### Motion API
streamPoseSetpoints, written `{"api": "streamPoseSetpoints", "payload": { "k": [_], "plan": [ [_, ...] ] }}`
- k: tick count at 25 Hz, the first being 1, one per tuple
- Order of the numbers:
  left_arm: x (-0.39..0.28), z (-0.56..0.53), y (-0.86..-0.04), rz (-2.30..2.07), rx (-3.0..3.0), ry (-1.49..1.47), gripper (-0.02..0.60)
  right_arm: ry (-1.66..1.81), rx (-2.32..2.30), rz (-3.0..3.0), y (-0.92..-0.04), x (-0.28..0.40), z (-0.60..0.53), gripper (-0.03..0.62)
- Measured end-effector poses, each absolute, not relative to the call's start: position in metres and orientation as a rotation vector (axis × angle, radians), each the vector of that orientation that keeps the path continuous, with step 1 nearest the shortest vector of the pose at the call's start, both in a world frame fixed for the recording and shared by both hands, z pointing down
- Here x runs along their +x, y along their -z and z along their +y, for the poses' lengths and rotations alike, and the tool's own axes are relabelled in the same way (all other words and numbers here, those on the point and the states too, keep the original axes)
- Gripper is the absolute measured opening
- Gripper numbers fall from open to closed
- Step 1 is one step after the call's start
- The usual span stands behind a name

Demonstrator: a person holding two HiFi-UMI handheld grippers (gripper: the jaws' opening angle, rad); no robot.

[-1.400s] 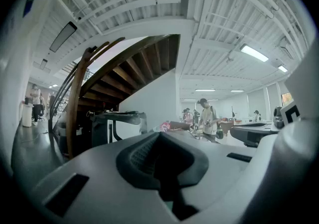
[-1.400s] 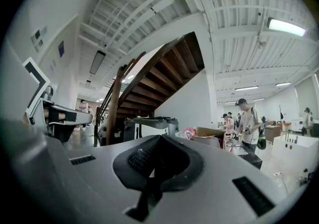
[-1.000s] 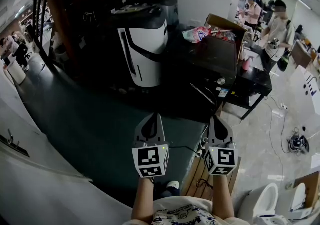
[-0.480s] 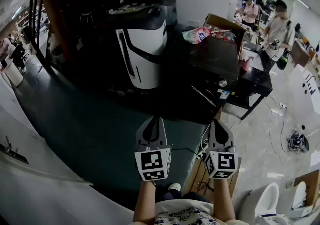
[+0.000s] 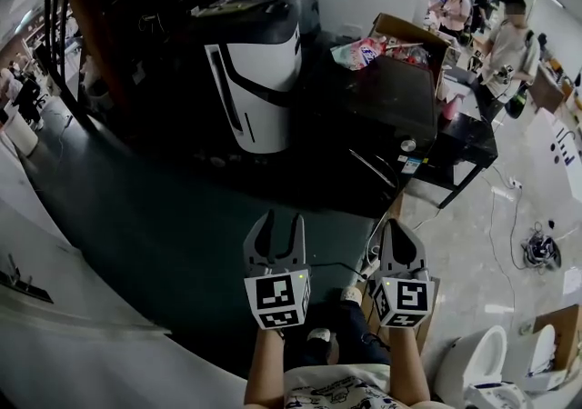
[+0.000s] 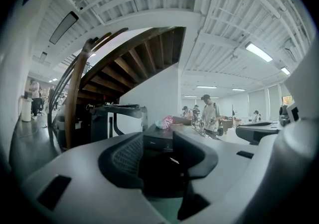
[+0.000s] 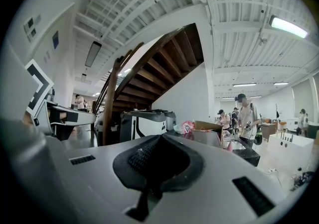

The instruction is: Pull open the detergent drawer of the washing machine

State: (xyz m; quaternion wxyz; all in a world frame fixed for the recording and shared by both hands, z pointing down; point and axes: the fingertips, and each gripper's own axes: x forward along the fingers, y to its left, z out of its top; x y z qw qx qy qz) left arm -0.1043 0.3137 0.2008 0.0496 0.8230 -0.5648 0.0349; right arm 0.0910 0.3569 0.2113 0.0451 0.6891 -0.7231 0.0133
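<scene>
A dark box-shaped machine [image 5: 393,105] stands ahead and to the right on the dark floor; I cannot make out a detergent drawer on it. In the left gripper view the same dark machine [image 6: 158,143] shows far off through the gap of the jaws. My left gripper [image 5: 280,227] is held low in front of me, its jaws opening with nothing between them. Beside it, my right gripper [image 5: 398,233] has its jaws shut and empty. Both point level toward the machines, well short of them. The left gripper [image 6: 158,161] and right gripper [image 7: 157,163] fill the bottom of their own views.
A white-and-black appliance [image 5: 259,80] stands ahead on the left, under a dark wooden staircase [image 5: 91,25]. A cardboard box with bright packets [image 5: 382,48] sits behind the dark machine. People [image 5: 509,44] stand at the far right. A white surface [image 5: 55,353] runs along the near left.
My left gripper's jaws have gone from shut to spread apart. Both grippers sit a little lower and nearer to me in the head view.
</scene>
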Motion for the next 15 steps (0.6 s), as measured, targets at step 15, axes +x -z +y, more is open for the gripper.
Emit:
{"api": "streamPoseSetpoints", "payload": {
  "k": [15],
  "plan": [
    [-0.086,0.213,-0.216,-1.813,2.428,-0.161,0.186,-0.046,2.078,-2.252,-0.22,0.129,0.237,0.012]
  ]
}}
